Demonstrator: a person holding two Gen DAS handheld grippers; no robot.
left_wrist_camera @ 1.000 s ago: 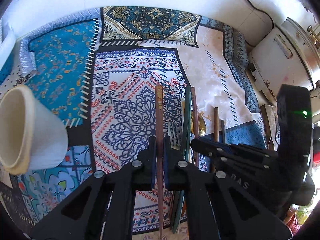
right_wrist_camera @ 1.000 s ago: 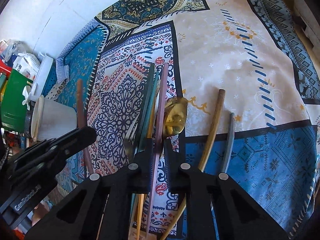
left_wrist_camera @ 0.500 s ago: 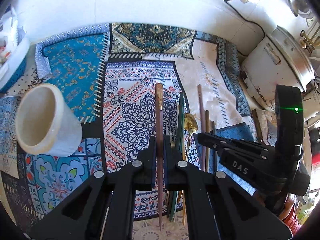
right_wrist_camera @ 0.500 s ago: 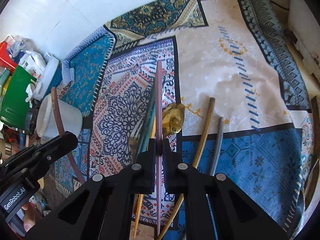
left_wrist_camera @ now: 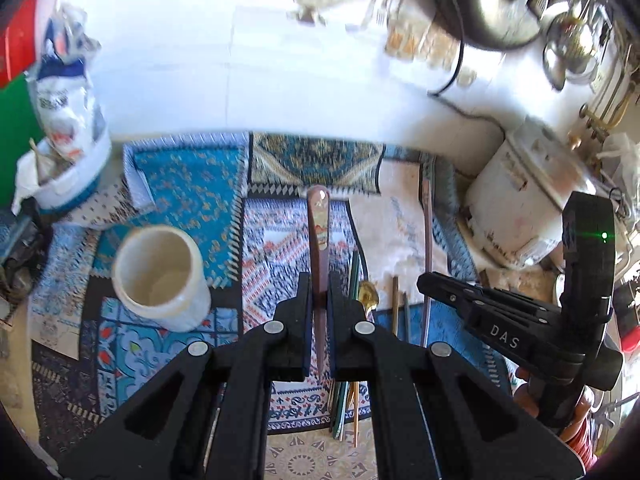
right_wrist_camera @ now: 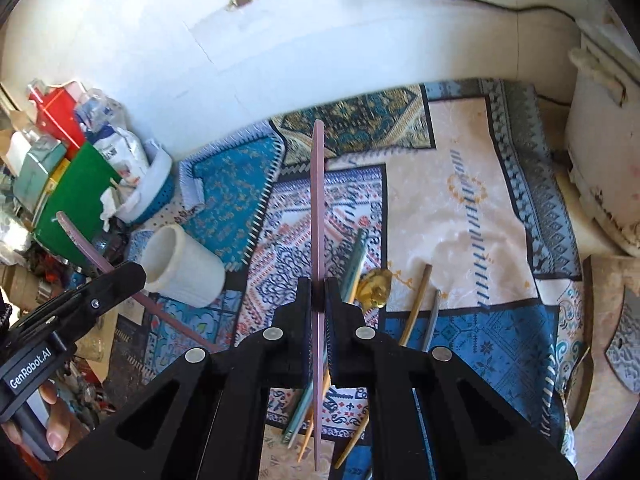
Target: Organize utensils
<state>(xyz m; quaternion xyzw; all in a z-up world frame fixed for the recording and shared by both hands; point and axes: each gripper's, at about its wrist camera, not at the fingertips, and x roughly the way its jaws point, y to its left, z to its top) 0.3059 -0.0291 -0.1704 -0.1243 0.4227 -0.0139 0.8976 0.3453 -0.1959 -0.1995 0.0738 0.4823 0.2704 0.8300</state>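
Observation:
My left gripper point(left_wrist_camera: 319, 280) is shut on a brown patterned chopstick point(left_wrist_camera: 319, 232), held above the cloth. My right gripper point(right_wrist_camera: 318, 285) is shut on a matching pinkish chopstick point(right_wrist_camera: 318, 200), also lifted. A white cup point(left_wrist_camera: 160, 276) stands on the cloth to the left; in the right wrist view it point(right_wrist_camera: 182, 266) lies left of my right gripper. Several utensils stay on the cloth: green chopsticks point(right_wrist_camera: 354, 264), a gold spoon point(right_wrist_camera: 374, 286), a wooden stick point(right_wrist_camera: 416, 304) and a grey stick point(right_wrist_camera: 432, 316). The right gripper point(left_wrist_camera: 440, 284) shows at the right in the left wrist view.
A patterned cloth point(right_wrist_camera: 460, 208) covers the counter. A white appliance point(left_wrist_camera: 520, 208) stands at the right, with a cable on the wall. A white-blue basket point(right_wrist_camera: 148, 196), a green box point(right_wrist_camera: 72, 196) and clutter sit at the left.
Both grippers have risen and tilted up with their chopsticks, so the wall and back clutter now show. The cup appears nearer the left gripper's centre.

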